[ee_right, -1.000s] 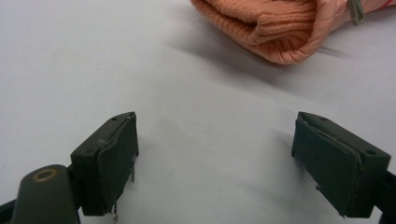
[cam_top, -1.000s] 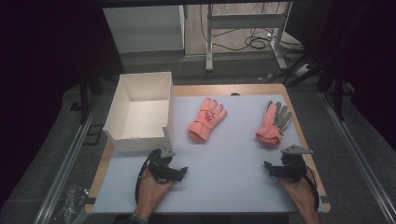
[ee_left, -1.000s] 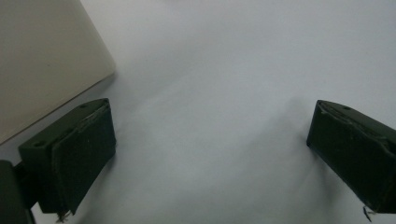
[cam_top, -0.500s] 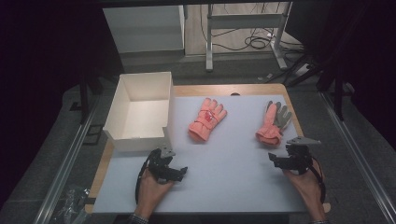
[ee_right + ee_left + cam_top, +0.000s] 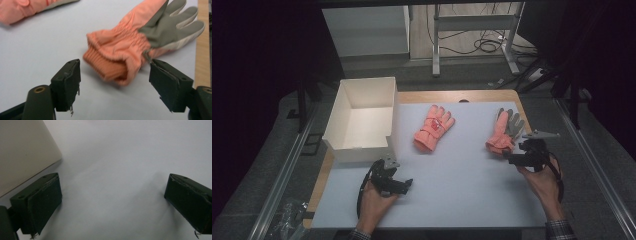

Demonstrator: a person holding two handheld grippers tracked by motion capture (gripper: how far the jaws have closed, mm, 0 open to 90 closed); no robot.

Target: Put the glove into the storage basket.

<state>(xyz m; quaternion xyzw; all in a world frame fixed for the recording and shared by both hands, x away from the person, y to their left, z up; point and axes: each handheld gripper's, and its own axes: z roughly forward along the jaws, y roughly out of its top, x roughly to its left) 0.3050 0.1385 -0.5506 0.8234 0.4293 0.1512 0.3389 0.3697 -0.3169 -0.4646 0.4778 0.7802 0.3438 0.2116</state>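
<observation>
Both gloves are out on the pale table mat [image 5: 462, 185], and the white box [image 5: 362, 120] at the left stands with nothing in it that I can see, so if the gloves are meant for it, none of that work is done yet; I'd judge we are at the very start, with the first pick-up only now being lined up. The right gripper [image 5: 516, 156] hangs just short of the knitted cuff of the right-hand glove [image 5: 503, 132], the coral one with the grey palm turned up, lying near the mat's right edge. In the right gripper view its jaws stand wide on either side of that cuff [image 5: 110, 67] without touching it, and they have just been closing a little, with nothing pinched between them so far. The other glove [image 5: 433, 127] lies flat in the middle of the mat, back side up, well apart from both tools. The left gripper [image 5: 404, 184] rests low on the mat just in front of the box's near corner, its jaws spread wide over bare mat, holding nothing. Against the picture from a second ago, the right hand has come up off the near right part of the mat and moved forward toward the glove, while the left hand, the box and both gloves sit exactly where they were.
</observation>
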